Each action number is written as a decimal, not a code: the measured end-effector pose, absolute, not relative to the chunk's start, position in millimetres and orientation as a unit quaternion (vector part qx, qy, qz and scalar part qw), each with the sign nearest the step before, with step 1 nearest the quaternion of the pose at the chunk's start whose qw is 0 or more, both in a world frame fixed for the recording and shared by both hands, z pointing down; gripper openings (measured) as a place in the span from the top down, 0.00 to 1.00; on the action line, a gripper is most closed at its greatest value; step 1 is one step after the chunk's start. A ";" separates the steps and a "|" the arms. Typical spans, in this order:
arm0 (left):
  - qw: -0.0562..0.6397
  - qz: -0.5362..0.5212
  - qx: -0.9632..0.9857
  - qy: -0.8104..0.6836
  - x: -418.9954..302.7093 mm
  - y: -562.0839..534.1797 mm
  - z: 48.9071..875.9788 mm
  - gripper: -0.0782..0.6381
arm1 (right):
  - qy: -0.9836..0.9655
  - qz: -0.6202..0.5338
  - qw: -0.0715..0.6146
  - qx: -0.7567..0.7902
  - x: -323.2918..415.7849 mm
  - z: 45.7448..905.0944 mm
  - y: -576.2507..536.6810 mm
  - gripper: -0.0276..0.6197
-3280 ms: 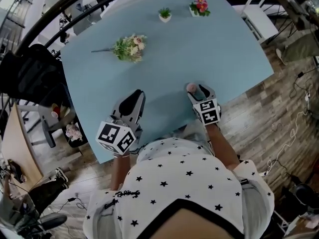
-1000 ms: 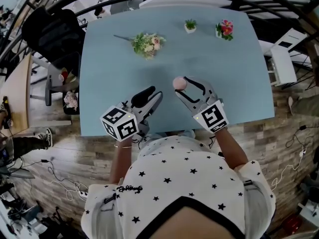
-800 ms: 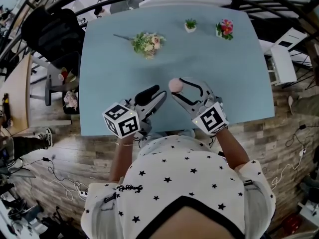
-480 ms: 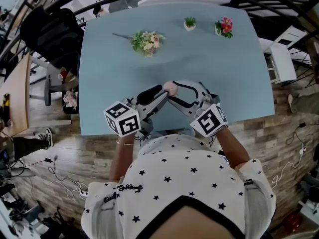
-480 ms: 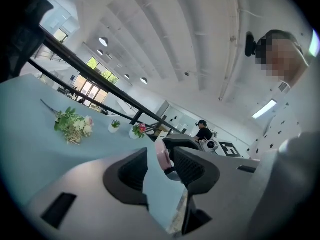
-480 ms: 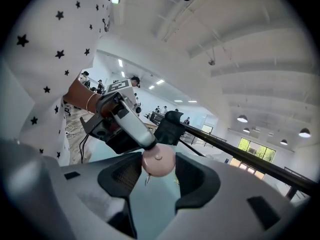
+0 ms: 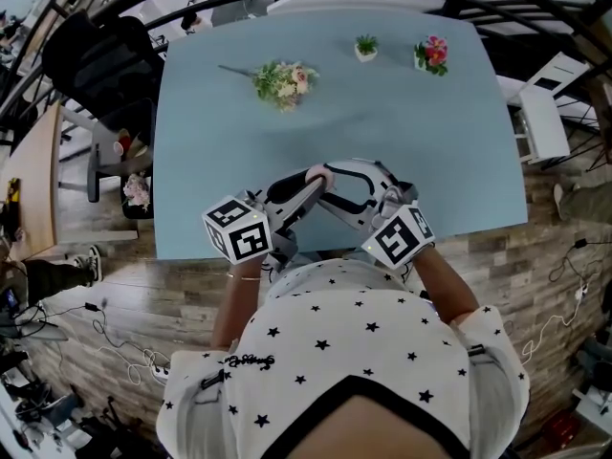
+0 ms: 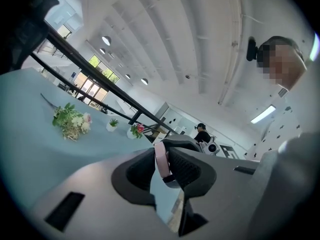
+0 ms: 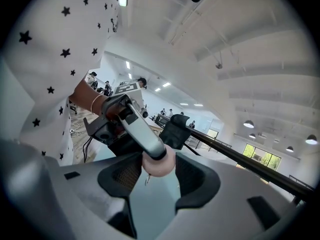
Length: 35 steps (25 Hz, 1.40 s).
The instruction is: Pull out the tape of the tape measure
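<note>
Tape measure [image 7: 319,173]: a small, smooth pink disc, it sits where the two gripper tips meet, above the near edge of the table [image 7: 421,122]. The head view shows only a pink spot there, with the left gripper [image 7: 311,178] and the right gripper [image 7: 323,185] forming a V that points away from the person.

The right gripper view shows its flat round face. The tape measure [image 9: 159,165] is clamped between the right gripper's [image 9: 157,170] dark, mesh-textured pads. One grey jaw of the left gripper lies across its top, and a thin metal bit hangs below it.

The left gripper view shows the tape measure [image 8: 161,160] edge-on, as a narrow pink band with a dark piece at its lower end. The left gripper [image 8: 161,158] has closed on it, its ribbed black pads tight against each side.

Beyond the tips lies the matte pale-blue tabletop. A loose bouquet [image 7: 280,82] lies ahead and to the left, and two little potted plants [image 7: 365,48] stand farther ahead, well apart from both grippers.
</note>
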<state>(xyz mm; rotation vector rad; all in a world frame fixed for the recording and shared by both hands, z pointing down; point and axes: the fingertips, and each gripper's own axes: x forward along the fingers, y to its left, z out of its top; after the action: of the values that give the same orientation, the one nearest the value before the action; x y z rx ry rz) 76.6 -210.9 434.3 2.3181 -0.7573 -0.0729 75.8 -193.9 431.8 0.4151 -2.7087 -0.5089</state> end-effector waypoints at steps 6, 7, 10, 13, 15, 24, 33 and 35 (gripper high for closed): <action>0.364 -0.034 0.882 -0.296 75.5 -212.0 436.5 0.76 | -0.952 -0.187 0.183 0.159 75.0 435.5 -194.7 0.63; 0.364 -0.035 0.881 -0.299 74.4 -212.6 436.3 0.76 | -0.952 -0.183 0.182 0.162 75.2 435.8 -195.3 0.63; 0.361 -0.049 0.875 -0.318 65.8 -217.4 432.8 0.77 | -0.953 -0.160 0.180 0.183 81.6 437.5 -200.8 0.63; 0.351 -0.063 0.870 -0.340 52.6 -223.2 425.7 0.77 | -0.952 -0.134 0.180 0.206 90.7 442.8 -207.1 0.65; 0.345 -0.069 0.869 -0.348 46.2 -225.5 419.9 0.77 | -0.955 -0.115 0.172 0.212 91.1 444.5 -208.6 0.69; 0.333 -0.070 0.874 -0.348 45.3 -222.0 410.4 0.77 | -0.960 -0.081 0.157 0.216 79.1 446.8 -206.3 0.77; 0.340 -0.076 0.874 -0.340 53.9 -218.6 411.9 0.77 | -0.964 -0.078 0.139 0.211 71.4 439.6 -204.1 0.91; 0.339 -0.077 0.874 -0.341 53.1 -218.5 412.4 0.77 | -0.964 -0.078 0.139 0.214 71.4 439.6 -203.9 0.95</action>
<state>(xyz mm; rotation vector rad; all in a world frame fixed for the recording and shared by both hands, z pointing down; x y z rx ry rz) 53.1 -218.5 412.4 2.2744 -0.8869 -0.1997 71.4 -203.9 439.6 0.6182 -2.7865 -0.2269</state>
